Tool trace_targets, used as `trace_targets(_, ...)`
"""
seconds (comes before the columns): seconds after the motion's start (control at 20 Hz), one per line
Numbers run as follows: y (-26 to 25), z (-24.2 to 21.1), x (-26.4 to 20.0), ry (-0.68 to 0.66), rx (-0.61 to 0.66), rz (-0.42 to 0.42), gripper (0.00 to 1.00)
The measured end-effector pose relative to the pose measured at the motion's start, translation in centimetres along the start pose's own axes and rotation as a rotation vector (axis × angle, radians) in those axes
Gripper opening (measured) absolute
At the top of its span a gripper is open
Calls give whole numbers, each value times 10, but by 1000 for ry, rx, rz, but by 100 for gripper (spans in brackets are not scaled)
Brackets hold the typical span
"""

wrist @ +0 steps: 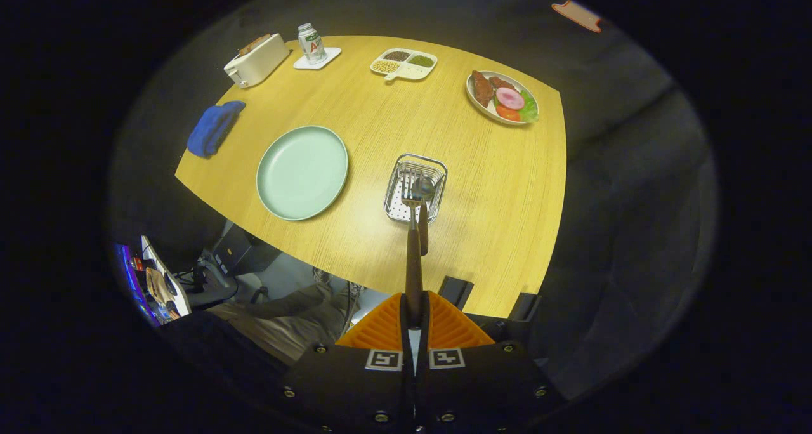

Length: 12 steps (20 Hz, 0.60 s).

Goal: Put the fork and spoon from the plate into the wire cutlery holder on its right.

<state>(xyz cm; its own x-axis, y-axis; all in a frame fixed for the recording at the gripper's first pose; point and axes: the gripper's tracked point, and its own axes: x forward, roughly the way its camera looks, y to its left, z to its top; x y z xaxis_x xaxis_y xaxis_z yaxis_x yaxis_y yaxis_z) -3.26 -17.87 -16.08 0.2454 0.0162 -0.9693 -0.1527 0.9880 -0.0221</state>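
Wire cutlery holder (415, 188), right of empty green plate (302, 172), already has spoon (423, 196). Gripper (415, 310) clenched on fork (413, 243) handle, tines over holder; early release w/ tilt = fork tips onto bench (495, 186).

Toaster (256, 60), blue cloth (214, 127), bottle (311, 42)

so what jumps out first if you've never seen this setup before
The gripper is shut on a fork, whose head hangs over the wire holder just beyond; a spoon is already leaning in that holder. Left of the holder sits an empty green plate on the wooden table. Further back, a plate of food catches the eye with its reds and pinks.
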Motion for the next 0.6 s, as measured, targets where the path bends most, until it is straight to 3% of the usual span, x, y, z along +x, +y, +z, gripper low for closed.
trace_targets(0.6,-12,29,35,160,-65,9,1)
